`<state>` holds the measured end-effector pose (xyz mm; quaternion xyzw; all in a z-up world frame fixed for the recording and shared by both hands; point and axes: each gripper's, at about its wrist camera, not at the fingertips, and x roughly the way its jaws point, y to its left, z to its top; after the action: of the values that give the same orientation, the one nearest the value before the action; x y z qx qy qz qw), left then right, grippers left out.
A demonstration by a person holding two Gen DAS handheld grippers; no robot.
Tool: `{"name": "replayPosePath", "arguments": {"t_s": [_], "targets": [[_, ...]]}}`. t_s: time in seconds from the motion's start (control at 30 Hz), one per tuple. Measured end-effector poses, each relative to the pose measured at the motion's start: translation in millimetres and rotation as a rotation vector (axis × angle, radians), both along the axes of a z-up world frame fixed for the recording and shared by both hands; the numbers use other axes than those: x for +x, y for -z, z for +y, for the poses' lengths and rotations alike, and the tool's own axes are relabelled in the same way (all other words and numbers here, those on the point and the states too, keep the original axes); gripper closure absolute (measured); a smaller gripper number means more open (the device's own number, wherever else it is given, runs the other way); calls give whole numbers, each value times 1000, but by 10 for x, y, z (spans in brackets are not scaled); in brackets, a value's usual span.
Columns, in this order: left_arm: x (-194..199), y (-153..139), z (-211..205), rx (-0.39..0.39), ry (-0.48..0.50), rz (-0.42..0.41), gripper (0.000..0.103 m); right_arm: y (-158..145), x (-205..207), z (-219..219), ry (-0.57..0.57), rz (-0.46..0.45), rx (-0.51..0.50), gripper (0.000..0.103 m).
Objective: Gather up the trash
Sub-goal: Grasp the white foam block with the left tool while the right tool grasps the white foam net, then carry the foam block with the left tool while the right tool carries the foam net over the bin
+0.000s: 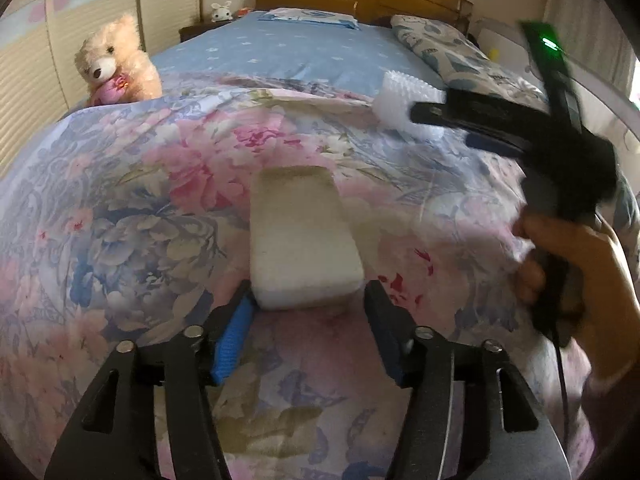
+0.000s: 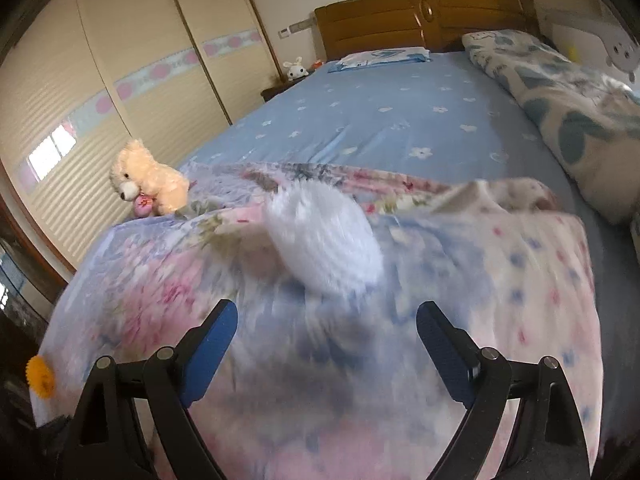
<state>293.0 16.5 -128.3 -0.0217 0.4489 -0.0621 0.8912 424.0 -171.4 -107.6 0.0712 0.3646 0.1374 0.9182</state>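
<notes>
Beyond the white foam block (image 1: pixel 302 240) on our floral quilt (image 1: pixel 120 220), between our half-open left claw (image 1: pixel 308 320), lies white toothed foam (image 2: pixel 324 236) before our wide-open, empty right claw (image 2: pixel 326 356).

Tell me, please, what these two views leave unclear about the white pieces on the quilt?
- Right wrist view: white piece smeared by motion blur; shape unreadable.
- Left wrist view: ridged white piece partly covered by the right gripper.
- Left wrist view: white block; contact with the fingers unclear.
</notes>
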Motion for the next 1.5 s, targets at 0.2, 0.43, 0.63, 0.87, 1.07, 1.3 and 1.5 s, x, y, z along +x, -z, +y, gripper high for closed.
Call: {"name": "replayPosePath", "arguments": {"t_s": [0.2,0.43,0.63,0.87,1.07,1.3,1.5], "targets": [[1,-4,25,-9,-4,-1,40,16,285,136,8,0,-73,19],[4,7,41,19,-39,-7,46,23,119,105,35,18,-67,76],[-6,3,24,47,-47,-15,60,-27,-576,-63,55,13,51,76],[-305,-52,-1,9,-21,-4,63,-34,-1478,-282,90,16,151,76],[-853,-140,-271,0,59,-37,63,-68,-2018,-409,118,-5,145,77],[-1258,-237,-536,0,131,-76,63,-102,-2470,-553,159,-31,141,76],[-1495,-328,-682,3,173,-100,63,-115,-2778,-666,184,-45,132,76]]}}
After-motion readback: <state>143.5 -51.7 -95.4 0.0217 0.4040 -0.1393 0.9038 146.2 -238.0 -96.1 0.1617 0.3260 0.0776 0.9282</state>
